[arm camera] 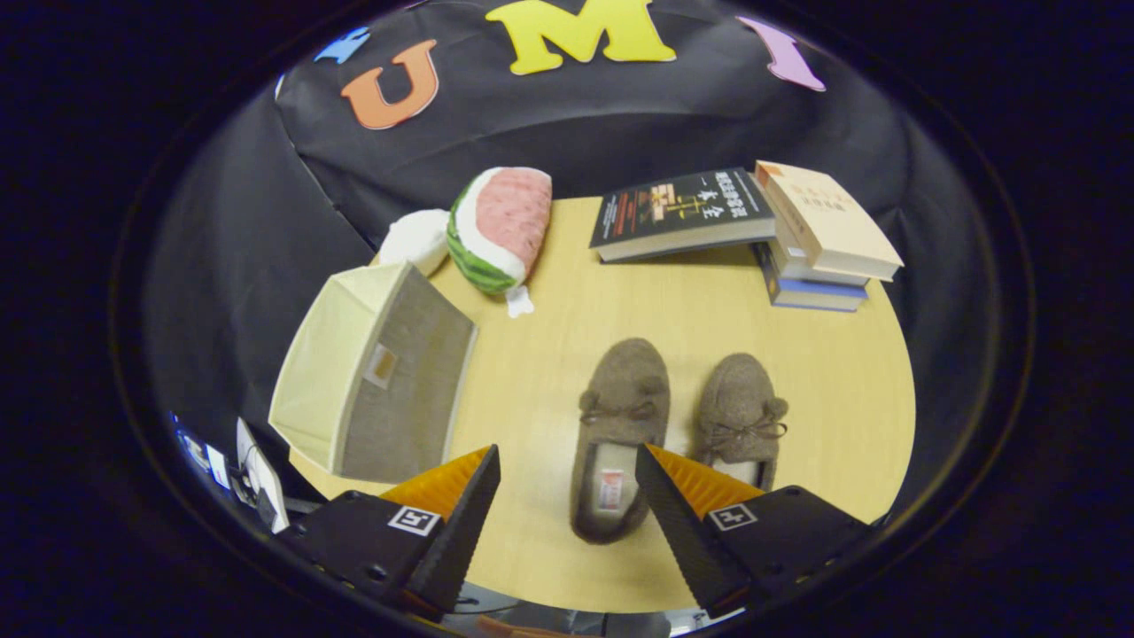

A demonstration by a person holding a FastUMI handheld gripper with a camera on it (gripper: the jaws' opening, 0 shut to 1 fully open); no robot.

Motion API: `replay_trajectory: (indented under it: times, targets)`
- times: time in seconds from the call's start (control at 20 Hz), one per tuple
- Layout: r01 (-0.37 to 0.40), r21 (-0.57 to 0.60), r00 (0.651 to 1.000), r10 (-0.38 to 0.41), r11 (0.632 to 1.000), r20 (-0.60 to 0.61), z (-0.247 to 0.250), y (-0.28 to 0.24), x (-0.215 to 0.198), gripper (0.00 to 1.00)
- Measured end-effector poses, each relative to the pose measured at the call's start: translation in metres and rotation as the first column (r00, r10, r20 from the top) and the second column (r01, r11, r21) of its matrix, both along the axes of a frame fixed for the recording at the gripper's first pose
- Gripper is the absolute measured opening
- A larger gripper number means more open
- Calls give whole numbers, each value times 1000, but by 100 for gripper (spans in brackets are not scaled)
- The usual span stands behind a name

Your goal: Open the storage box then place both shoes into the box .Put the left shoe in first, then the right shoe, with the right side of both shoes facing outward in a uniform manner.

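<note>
The gripper (567,496) hangs spread wide and empty above the left slipper (618,434); both shoes lie outside on the wooden table (824,390), so neither is stowed. Right slipper (740,416) sits just beside it. Both are fuzzy brown with bows. Left of them, the cream fabric storage box (372,372) appears open.

Gripper (567,483) hangs over the table (549,354), fingers spread wide, gripping nothing. Left shoe (620,416) lies between and just ahead of them, right shoe (740,416) beside it. Box (372,372) stands off to the left, watermelon plush (500,226) behind it, books (753,230) at the far edge.
</note>
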State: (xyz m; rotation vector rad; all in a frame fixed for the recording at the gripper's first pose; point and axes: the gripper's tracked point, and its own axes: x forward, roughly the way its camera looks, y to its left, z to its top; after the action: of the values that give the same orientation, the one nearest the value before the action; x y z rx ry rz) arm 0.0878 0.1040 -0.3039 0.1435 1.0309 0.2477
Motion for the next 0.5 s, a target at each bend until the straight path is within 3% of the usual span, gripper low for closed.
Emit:
replay_trajectory:
  times: [0.25,0.5]
  targets:
    - [46,-14,995,-47,999,-87,-42,-28,1,87]
    - [84,-15,982,-85,996,-170,-79,-34,14,63]
